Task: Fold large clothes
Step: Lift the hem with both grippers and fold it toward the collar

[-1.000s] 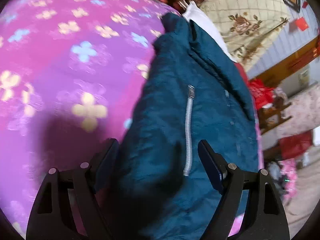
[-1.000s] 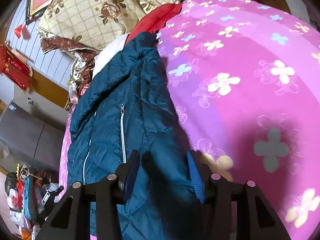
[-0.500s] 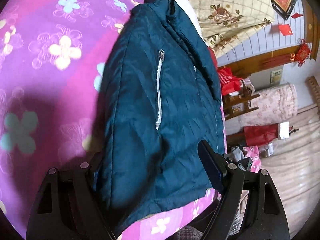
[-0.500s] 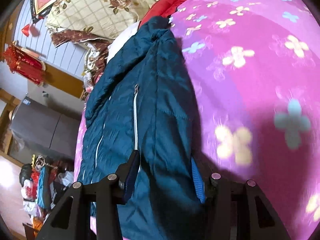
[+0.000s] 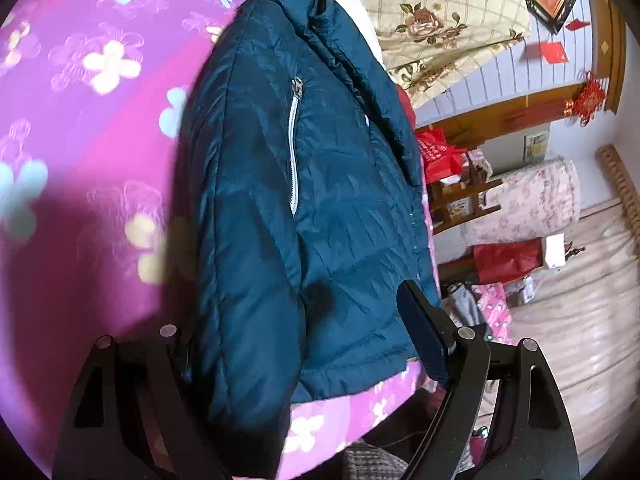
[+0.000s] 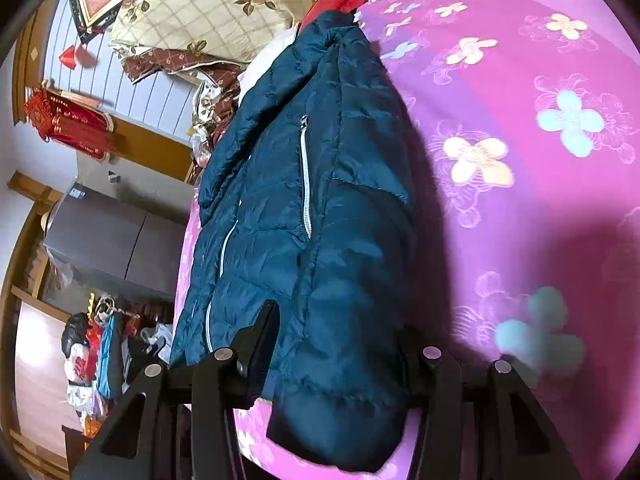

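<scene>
Between left gripper [image 5: 304, 344] fingers, wide apart: folded jacket [image 5: 304, 184] edge, touching the left finger only. Between right gripper [image 6: 344, 344] fingers, also wide: jacket [image 6: 320, 208] bulk. Beyond, lying on purple sheet [image 5: 80, 128]; farther, quilt [image 5: 436, 12].

Bright daylight falls across the magenta flowered bedspread [image 5: 100, 128], which looks vivid and saturated in both wrist views. A dark, soft-edged shadow spreads over the bedspread [image 6: 560, 264] near the lower edge of each picture, next to the teal puffer jacket [image 5: 320, 200], whose folds carry a faint sheen. The jacket [image 6: 320, 220] is fairly sharp at mid-frame, its white zipper [image 6: 306, 184] crisp. Flowers near the shadowed edges smear into pale blurs, suggesting motion. Strong fisheye bending curves the room's walls, and black vignette fills every corner. The floor at the left view's right edge is washed out.
</scene>
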A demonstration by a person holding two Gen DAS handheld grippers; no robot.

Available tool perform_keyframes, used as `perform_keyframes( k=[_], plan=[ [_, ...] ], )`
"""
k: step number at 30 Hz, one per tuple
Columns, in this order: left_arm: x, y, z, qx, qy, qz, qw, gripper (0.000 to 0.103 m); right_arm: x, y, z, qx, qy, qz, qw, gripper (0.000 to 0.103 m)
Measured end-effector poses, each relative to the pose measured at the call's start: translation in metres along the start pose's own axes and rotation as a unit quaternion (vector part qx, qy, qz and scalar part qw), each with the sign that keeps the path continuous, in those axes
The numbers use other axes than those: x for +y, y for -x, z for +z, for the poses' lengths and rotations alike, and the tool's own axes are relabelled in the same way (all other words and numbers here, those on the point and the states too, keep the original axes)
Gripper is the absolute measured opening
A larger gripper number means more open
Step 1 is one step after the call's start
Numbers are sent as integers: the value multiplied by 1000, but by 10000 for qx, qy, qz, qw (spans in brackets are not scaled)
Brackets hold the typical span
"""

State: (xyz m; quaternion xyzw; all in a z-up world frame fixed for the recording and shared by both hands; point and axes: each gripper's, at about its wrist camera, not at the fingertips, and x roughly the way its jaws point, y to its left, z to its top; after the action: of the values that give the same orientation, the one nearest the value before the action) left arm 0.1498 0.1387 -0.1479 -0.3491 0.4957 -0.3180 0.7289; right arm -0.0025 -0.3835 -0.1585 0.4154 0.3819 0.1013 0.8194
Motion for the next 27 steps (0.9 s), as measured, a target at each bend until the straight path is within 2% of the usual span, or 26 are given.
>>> perform_keyframes(
  k=[3, 5, 7, 9, 10, 11, 12, 14, 15, 18, 22, 27],
  plan=[
    [-2, 0, -4, -7, -94, -25, 10000, 82, 7, -8, -1, -20, 66, -7, 10000, 47],
    [-7, -4, -3, 18, -117, 25, 9999, 88, 10, -12, -2, -44, 104, -24, 9999, 47],
    [-13, -11, -1, 84, -129, 94, 9998, 90, 14, -17, -4, -82, 137, -53, 9999, 47],
    [-22, -21, -3, 108, -239, 387, 9989, 90, 18, -19, -7, -176, 138, -114, 9997, 47],
    [-25, -23, -4, 85, -300, 476, 9984, 90, 18, -19, -9, -212, 111, -133, 9996, 46],
    [-29, -25, -7, 12, -333, 640, 9974, 88, 18, -19, -11, -210, 57, -177, 9996, 35],
    [-31, -26, -8, -42, -308, 786, 9964, 82, 17, -20, -12, -186, -23, -269, 9995, 30],
    [-29, -29, -8, 33, -185, 1409, 9898, 26, 11, -19, -11, -180, -223, -350, 9990, 17],
    [-27, -28, -7, 91, -103, 1622, 9867, 23, 8, -19, -9, -134, -306, -331, 9989, 15],
    [-30, -11, -1, -6, 45, 1591, 9872, 17, 14, -6, -6, -160, -270, -290, 9991, 10],
    [-56, 19, -5, -357, -176, 1550, 9871, 16, 34, 16, -8, -262, 65, -293, 9992, 8],
    [-85, 44, -33, -512, -628, 1666, 9827, 16, 62, 49, -27, -260, 618, -362, 9971, 8]
  ],
)
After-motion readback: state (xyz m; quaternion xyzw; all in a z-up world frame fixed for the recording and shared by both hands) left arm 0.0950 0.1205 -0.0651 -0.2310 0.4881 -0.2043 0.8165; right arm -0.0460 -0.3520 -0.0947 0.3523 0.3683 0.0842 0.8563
